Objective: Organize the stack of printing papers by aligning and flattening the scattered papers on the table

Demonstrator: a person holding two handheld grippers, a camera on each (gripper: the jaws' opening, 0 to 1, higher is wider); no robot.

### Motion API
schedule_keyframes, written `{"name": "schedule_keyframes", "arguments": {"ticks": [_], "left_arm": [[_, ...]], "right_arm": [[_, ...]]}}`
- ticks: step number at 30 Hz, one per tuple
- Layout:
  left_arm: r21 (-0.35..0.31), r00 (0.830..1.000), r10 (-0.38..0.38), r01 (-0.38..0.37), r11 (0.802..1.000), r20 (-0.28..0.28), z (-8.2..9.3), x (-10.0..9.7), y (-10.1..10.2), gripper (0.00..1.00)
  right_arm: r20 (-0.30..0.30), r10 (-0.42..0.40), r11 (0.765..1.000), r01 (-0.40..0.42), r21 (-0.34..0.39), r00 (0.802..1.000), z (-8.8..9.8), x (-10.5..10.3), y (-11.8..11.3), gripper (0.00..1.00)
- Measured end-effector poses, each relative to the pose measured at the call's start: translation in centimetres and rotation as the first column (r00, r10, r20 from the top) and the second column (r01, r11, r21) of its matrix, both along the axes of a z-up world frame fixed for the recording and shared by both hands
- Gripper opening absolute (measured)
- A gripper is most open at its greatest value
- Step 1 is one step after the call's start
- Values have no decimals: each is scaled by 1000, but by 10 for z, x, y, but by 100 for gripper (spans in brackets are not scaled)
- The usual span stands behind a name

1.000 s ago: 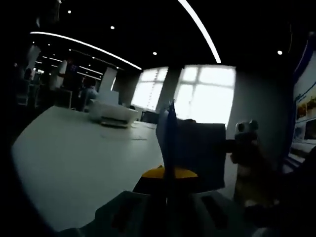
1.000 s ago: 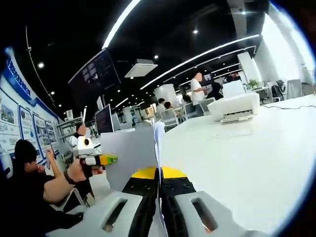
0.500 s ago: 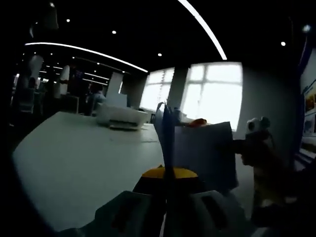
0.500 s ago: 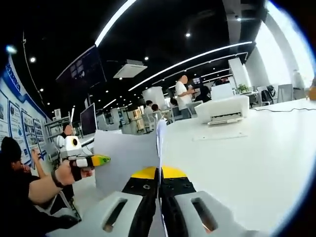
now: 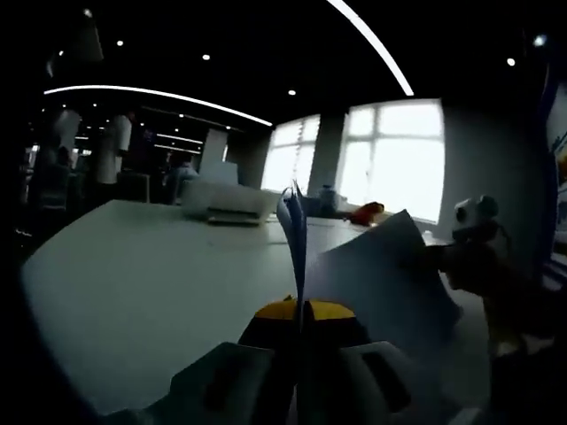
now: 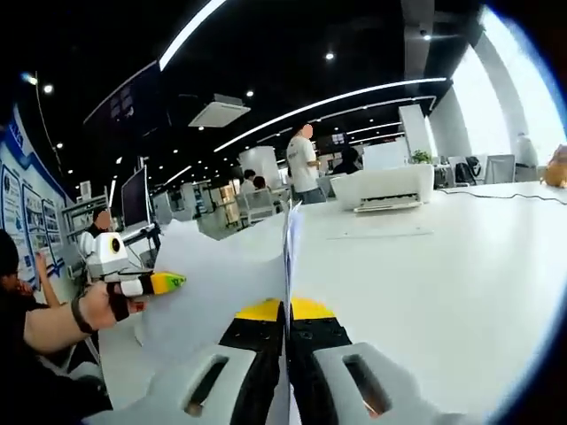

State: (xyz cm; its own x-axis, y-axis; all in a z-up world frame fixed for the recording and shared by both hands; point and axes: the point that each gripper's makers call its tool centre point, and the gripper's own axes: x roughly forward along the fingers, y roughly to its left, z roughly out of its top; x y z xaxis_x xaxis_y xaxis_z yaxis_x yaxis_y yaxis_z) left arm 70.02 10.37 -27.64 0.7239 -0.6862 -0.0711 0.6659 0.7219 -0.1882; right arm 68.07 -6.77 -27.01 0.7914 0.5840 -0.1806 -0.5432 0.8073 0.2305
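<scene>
Tilted further than a second ago, the thin white paper stack (image 6: 221,283) hangs above the white table's (image 6: 443,274) near edge, clamped by left gripper (image 5: 301,314) and right gripper (image 6: 285,314).

Left gripper (image 5: 302,310): jaws closed on the paper stack (image 5: 372,274), held edge-on — the sheets rise upright between the jaws and fan out to the right. The right gripper (image 5: 483,257) grips the stack's far edge. Beyond lies the white worktop (image 5: 142,274), with a printer (image 5: 229,200) at its far end — bright windows (image 5: 390,155) behind.
</scene>
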Motion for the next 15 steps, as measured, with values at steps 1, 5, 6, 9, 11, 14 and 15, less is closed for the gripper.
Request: {"name": "schedule_keyframes", "arguments": {"ticks": [1,5,6,9,11,14,15], "left_arm": [[3,1000,3,-3,1000,-3,-3,1,0,6],[53,1000,16,-16,998,-1,-19,3,-1,7],[53,1000,16,-16,998,-6,-21,4,-1,7],[52,999,29,-26,998,-42,-30,7,-2,7],[75,999,26,-24,997,-32,-31,7,-4,7],[96,999,25,-22,995,-28,-33,9,-9,8],[110,999,31,-28,994,-26,-35,10,-10,8]], "right_arm": [[-6,-5,1000,5,2,1000,-4,1,-1,0],[-30,-18,1000,19,12,999,-18,5,-3,0],[-33,-19,1000,20,12,999,-20,6,-3,0],[-3,-6,1000,6,4,1000,-28,8,-5,0],[-7,-22,1000,22,11,1000,-33,11,-11,0],[-9,-30,999,30,32,1000,-36,14,-17,0],[1,-27,999,27,32,1000,-34,14,-17,0]]}}
